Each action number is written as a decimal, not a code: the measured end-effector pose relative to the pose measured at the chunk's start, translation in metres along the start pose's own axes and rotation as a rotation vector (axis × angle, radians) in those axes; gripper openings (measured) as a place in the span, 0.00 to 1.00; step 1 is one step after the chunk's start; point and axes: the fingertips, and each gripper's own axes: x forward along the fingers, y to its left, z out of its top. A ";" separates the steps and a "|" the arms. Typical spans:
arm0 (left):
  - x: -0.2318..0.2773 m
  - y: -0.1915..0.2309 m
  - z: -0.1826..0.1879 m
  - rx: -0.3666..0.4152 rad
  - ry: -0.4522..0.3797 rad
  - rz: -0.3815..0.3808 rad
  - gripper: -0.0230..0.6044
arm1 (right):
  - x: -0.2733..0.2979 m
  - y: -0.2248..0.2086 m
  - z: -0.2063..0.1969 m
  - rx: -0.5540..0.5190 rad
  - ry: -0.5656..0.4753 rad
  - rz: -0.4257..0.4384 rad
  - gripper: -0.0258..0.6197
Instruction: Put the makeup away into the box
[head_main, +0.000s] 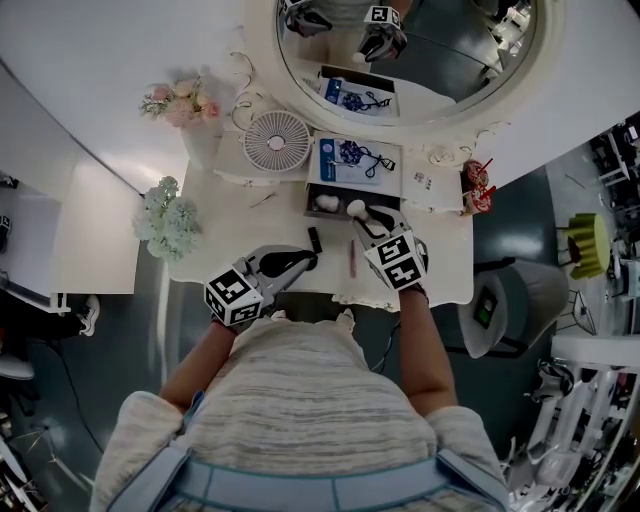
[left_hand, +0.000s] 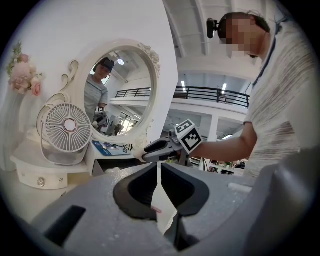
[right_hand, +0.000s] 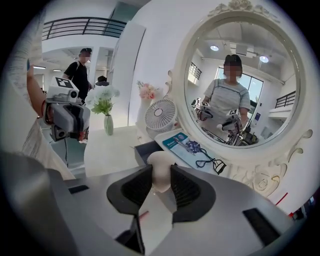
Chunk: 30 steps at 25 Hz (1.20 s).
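Observation:
My right gripper (head_main: 365, 218) is shut on a white egg-shaped makeup sponge (head_main: 356, 208), lifted above the white vanity top (head_main: 250, 225) just in front of the dark open box (head_main: 309, 199). In the right gripper view the sponge (right_hand: 161, 171) sits squeezed between the pads, with the box (right_hand: 145, 150) beyond it. Another white sponge (head_main: 327, 203) lies inside the box. A black tube (head_main: 314, 240) and a pink pencil (head_main: 352, 257) lie on the vanity top. My left gripper (head_main: 311, 262) rests level near the front edge, jaws together on nothing.
A blue card with an eyelash curler (head_main: 356, 160) lies behind the box. A small white fan (head_main: 277, 140), a round mirror (head_main: 420, 60) and a vase of pink flowers (head_main: 182, 103) stand at the back. Pale green flowers (head_main: 168, 220) are at the left.

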 end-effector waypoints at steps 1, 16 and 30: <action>-0.001 0.000 0.000 0.001 0.000 0.002 0.06 | 0.001 -0.004 0.000 -0.003 0.003 -0.006 0.22; -0.007 0.005 0.000 -0.007 -0.004 0.034 0.06 | 0.034 -0.025 -0.010 -0.069 0.090 0.009 0.22; -0.007 0.008 0.000 -0.010 -0.002 0.034 0.06 | 0.034 -0.027 -0.012 -0.006 0.081 -0.009 0.25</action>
